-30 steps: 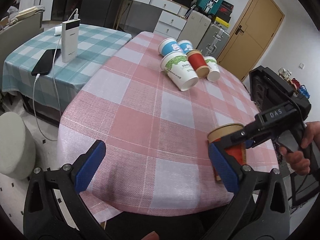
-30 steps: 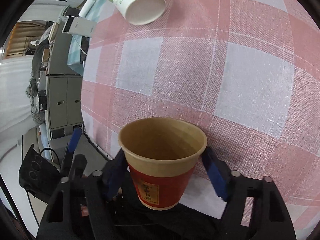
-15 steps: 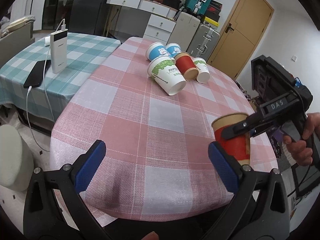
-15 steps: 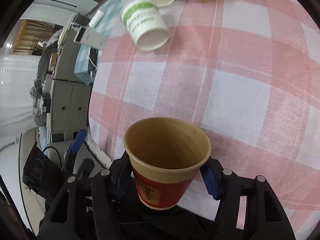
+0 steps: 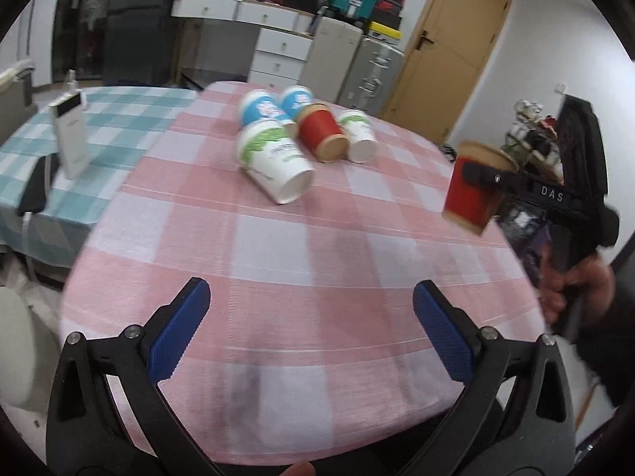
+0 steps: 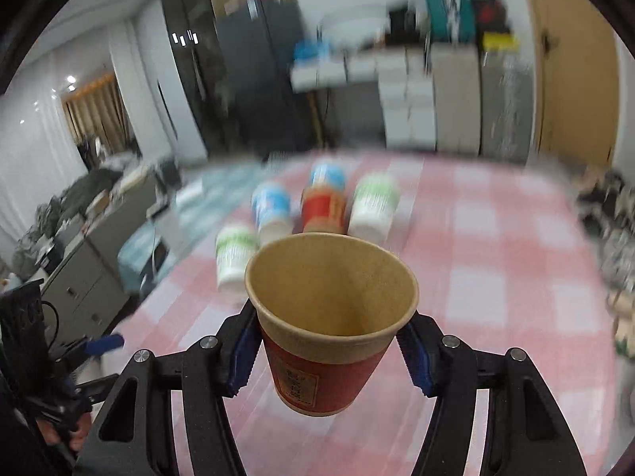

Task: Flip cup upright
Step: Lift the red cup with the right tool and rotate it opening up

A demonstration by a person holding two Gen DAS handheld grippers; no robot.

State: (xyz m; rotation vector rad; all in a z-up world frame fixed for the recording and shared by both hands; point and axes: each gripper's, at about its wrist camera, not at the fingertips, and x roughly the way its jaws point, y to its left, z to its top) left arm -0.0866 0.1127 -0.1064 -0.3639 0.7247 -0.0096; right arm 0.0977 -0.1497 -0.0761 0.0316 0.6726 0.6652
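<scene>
Since the earlier frames the right claw (image 6: pixel 331 351) has lifted the red paper cup (image 6: pixel 331 317) clear of the desk (image 5: pixel 278 258) and tipped it from a downward-looking pose to nearly upright, so the room now fills the right wrist view. The right claw is clenched on the red paper cup, its blue pads (image 6: pixel 240 357) pressing the cup's sides just below the brown rim, mouth up and leaning slightly. From the left wrist view the cup (image 5: pixel 474 186) hangs in the air above the desk's right edge, with a hand (image 5: pixel 575 289) gripping the claw's handle behind it. The left claw (image 5: pixel 309 329) is released, its fingers wide apart over the near edge of the pink checked tablecloth, grasping nothing. Farther back, five paper cups (image 5: pixel 305 139) lie on their sides in a cluster: two blue, two green-printed and one red. Beyond, to the left, a power bank (image 5: pixel 71 135) stands on a green checked table (image 5: pixel 131 119).
</scene>
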